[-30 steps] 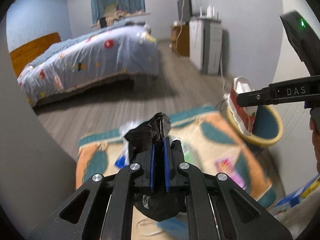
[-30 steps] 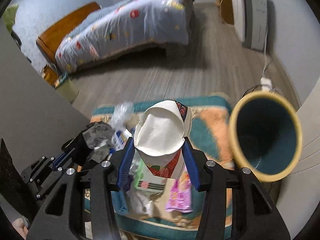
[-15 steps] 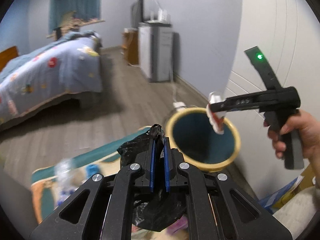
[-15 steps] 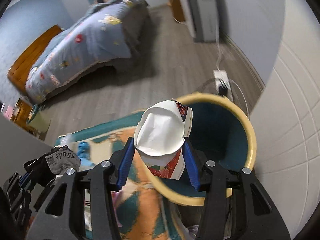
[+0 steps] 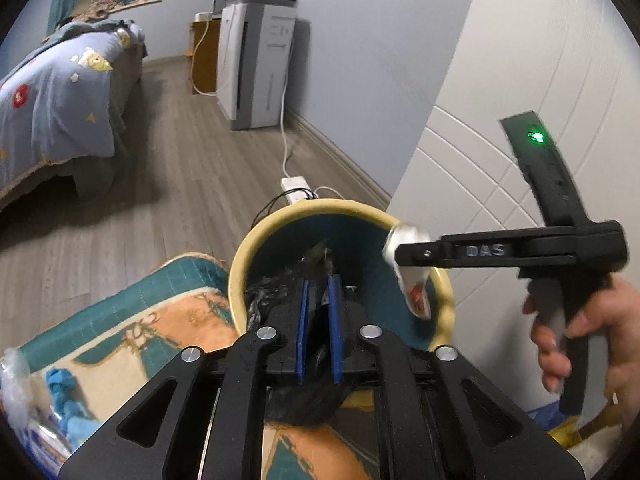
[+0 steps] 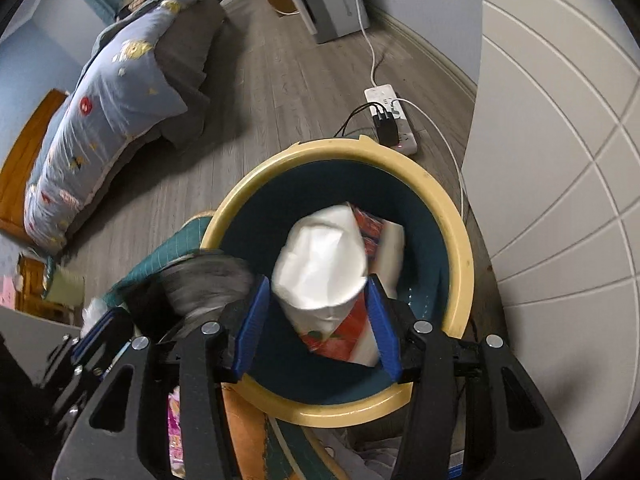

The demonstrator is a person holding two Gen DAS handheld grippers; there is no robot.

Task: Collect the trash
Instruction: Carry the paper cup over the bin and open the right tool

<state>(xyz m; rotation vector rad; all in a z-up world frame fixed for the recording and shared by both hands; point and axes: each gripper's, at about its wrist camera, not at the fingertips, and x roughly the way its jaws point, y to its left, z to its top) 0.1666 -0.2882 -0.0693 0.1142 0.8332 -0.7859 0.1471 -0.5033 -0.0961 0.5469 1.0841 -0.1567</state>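
1. Grey plank flooring [image 6: 256, 92] carries a patterned teal-and-orange rug [image 5: 160, 320], a bed [image 5: 52, 92] and a white power strip [image 6: 394, 120].
2. At the rug's edge stands a waste bin [image 6: 456, 216], yellow-rimmed, dark teal inside.
3. Over the bin's mouth, the right gripper [image 6: 318, 320] clamps a crushed white-and-red paper cup [image 6: 320, 276]; a red-printed carton [image 6: 380, 236] lies inside below it.
4. Beside it, the left gripper [image 5: 318, 304] pinches a crumpled black plastic bag [image 5: 308, 272] above the near rim.
5. Blue and clear wrappers [image 5: 60, 404] lie on the rug.
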